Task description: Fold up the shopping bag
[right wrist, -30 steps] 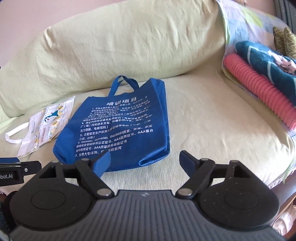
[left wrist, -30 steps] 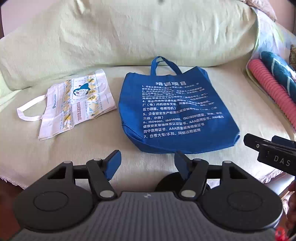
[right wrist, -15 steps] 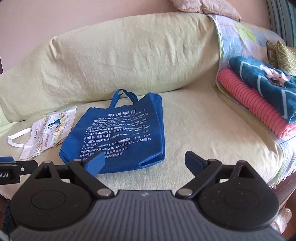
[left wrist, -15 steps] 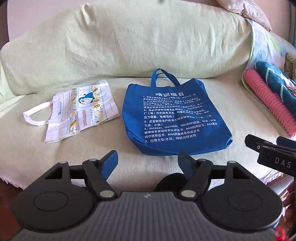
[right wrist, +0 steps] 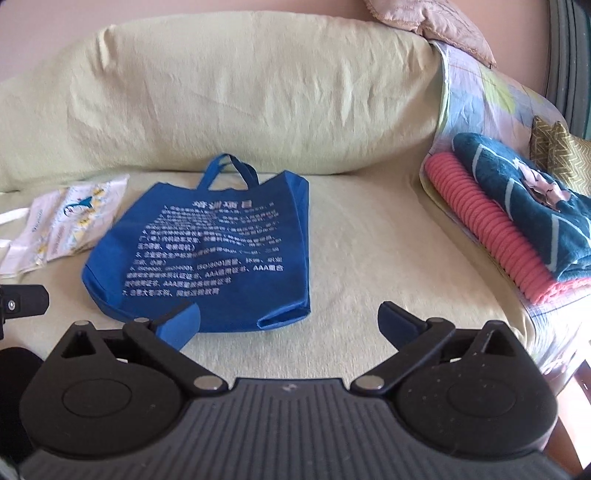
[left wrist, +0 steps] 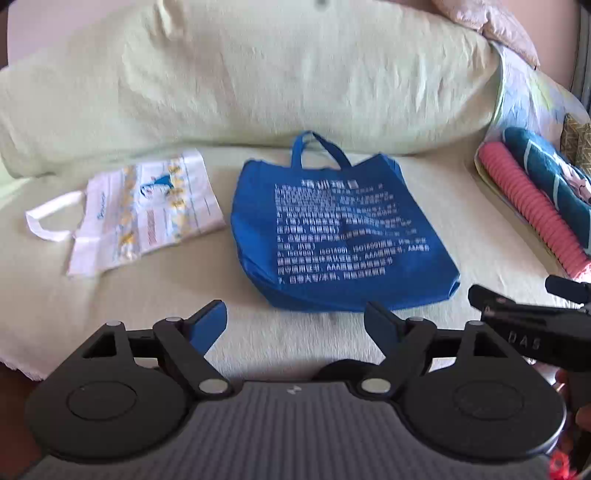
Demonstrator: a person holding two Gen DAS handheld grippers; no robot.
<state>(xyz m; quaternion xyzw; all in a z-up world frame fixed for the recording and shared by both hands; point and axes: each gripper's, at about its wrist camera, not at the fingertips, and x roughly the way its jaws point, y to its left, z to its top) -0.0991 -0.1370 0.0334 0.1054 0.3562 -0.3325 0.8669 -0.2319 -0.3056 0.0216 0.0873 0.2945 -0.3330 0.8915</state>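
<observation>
Before the blue bag [left wrist: 343, 236], laid flat on the sofa [left wrist: 332, 332] for folding, left gripper [left wrist: 295, 321] and right gripper [right wrist: 290, 319] hover released, holding nothing.

A sofa [right wrist: 369, 229] draped in pale green cloth stands against a pinkish wall [right wrist: 110, 14], sunlit.

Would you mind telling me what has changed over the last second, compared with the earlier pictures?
Both grippers have drawn back and tilted up: the blue bag now sits farther off in both views, with more of the sofa back showing. The left gripper and right gripper remain open and empty. The blue bag and the white bag lie flat where they were, untouched, and the folded towels have not moved.
</observation>
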